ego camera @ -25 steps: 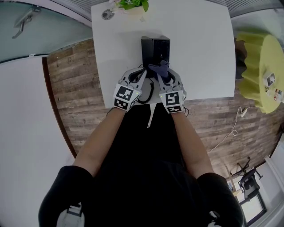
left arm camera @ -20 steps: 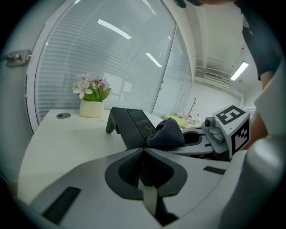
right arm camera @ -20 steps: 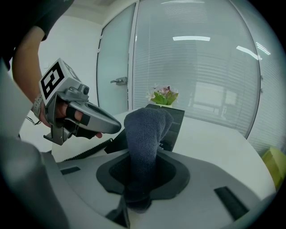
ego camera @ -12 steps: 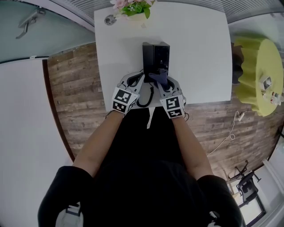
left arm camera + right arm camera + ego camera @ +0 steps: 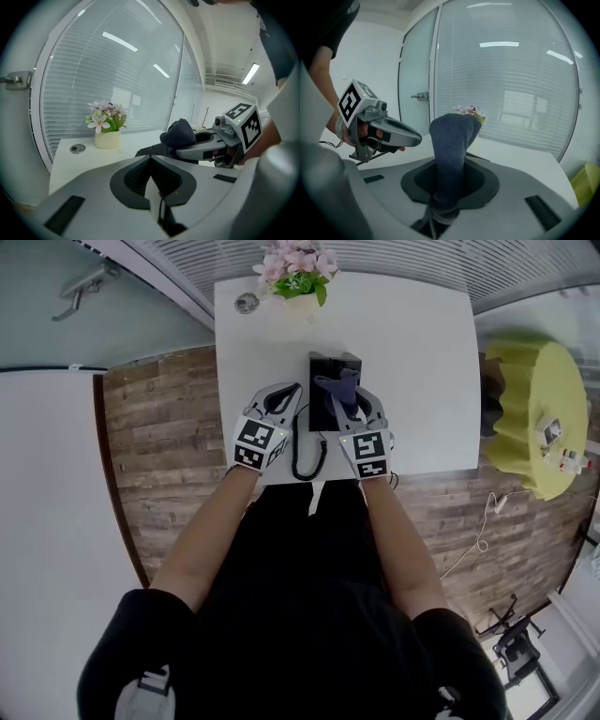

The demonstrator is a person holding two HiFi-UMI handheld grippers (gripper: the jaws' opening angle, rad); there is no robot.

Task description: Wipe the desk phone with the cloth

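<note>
Pinching the cloth (image 5: 451,154) at its lower end, the right gripper (image 5: 349,404) has its jaws clamped on the fabric. The rest of the cloth stands up in a soft dark-blue roll over the near end of the desk phone (image 5: 328,367); whether it touches the phone I cannot tell. The cloth looks light, limp and knitted, so it will likely fold and drag rather than slide, and the low grip leaves a loose pad free to press with. The phone is a hard black plastic body, probably light enough to shift under a firm wipe. A steadying hold on its side edge would suit better than one on the keys or handset. The left gripper (image 5: 289,395) sits just beside the phone's left edge, jaws pressed together with nothing between them. A coiled cord (image 5: 307,444) loops on the desk (image 5: 422,352) between the two grippers and could snag a stroke pulled towards the person. A pot of flowers (image 5: 298,266) and a small round disc (image 5: 247,303) lie beyond the phone, apart from it. A yellow round table (image 5: 530,399) stands well apart on the right
</note>
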